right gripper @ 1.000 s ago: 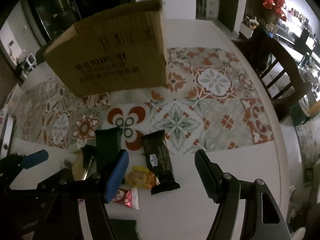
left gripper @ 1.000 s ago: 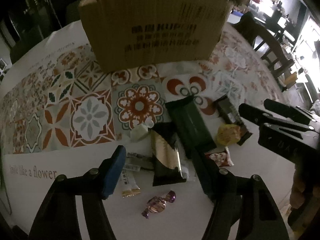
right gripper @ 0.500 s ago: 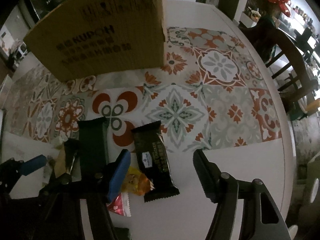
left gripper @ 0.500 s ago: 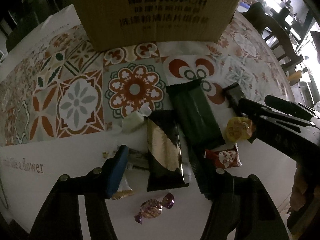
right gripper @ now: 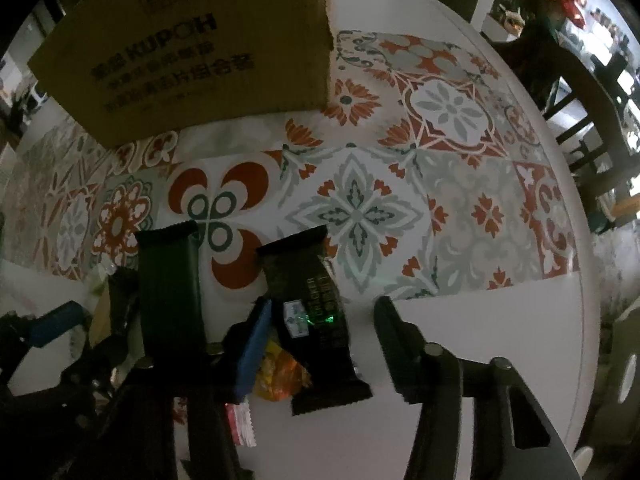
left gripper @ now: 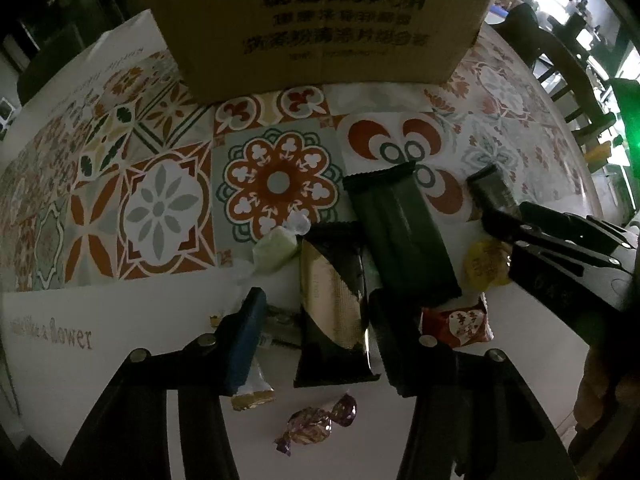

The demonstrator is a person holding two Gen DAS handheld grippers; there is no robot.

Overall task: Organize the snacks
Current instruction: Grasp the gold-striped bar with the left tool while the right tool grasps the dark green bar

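Both grippers are now lower and closer to the snacks than one second ago. The left gripper has just been closing its jaws around the black and gold packet. The right gripper has just been closing around the dark cracker packet, not yet pressing it.

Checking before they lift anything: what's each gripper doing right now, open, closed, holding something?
Left gripper: open, closing around the black-and-gold packet.
Right gripper: open, closing around the dark cracker bar.
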